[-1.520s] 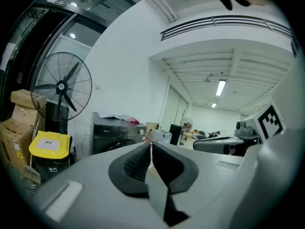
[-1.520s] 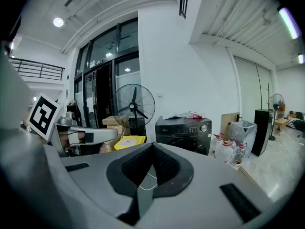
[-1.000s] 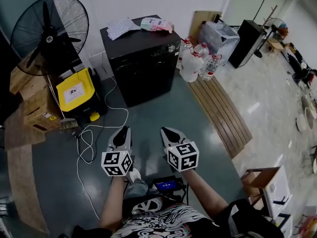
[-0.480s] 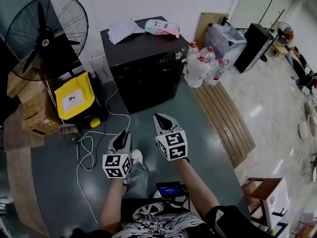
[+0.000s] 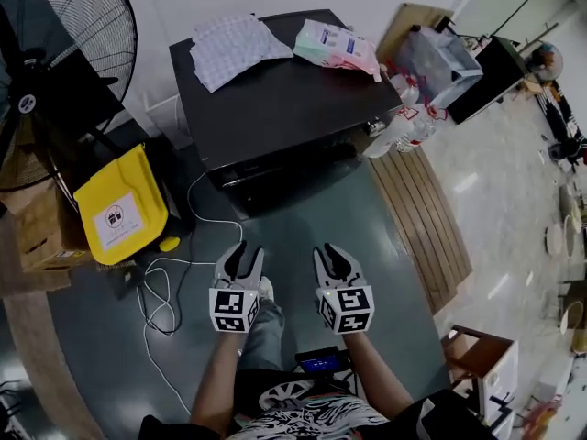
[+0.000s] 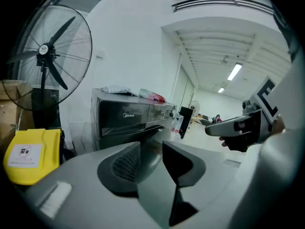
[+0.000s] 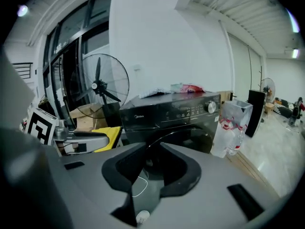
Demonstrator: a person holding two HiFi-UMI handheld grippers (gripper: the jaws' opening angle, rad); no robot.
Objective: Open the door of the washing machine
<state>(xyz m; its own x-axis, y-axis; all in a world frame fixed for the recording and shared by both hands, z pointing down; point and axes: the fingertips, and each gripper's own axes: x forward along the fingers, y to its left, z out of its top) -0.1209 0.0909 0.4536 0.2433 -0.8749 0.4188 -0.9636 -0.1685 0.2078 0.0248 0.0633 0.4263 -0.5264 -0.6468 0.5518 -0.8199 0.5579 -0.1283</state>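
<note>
The black front-loading washing machine point(image 5: 275, 99) stands against the white wall, and its round door point(image 7: 186, 142) is closed. Both grippers hover over the grey floor a short way in front of it, touching nothing. My left gripper point(image 5: 240, 257) points at the machine point(image 6: 128, 118), its jaws opening with nothing between them. My right gripper point(image 5: 335, 259) points at the door, its jaws also opening and empty. Each gripper view shows the other gripper at its edge: the right gripper point(image 6: 238, 125) and the left gripper point(image 7: 81, 140).
A checked cloth point(image 5: 229, 49) and a pink packet point(image 5: 335, 46) lie on the machine's top. A standing fan point(image 5: 55, 53), a yellow bin point(image 5: 115, 209) and a white cable point(image 5: 165, 282) are on the left. Water bottles point(image 5: 404, 126) and a wooden slat mat point(image 5: 426, 218) are on the right.
The person has stepped closer to the machine, which now looms larger. Both grippers came forward and lower, level with each other. Their jaws, shut before, now stand apart.
</note>
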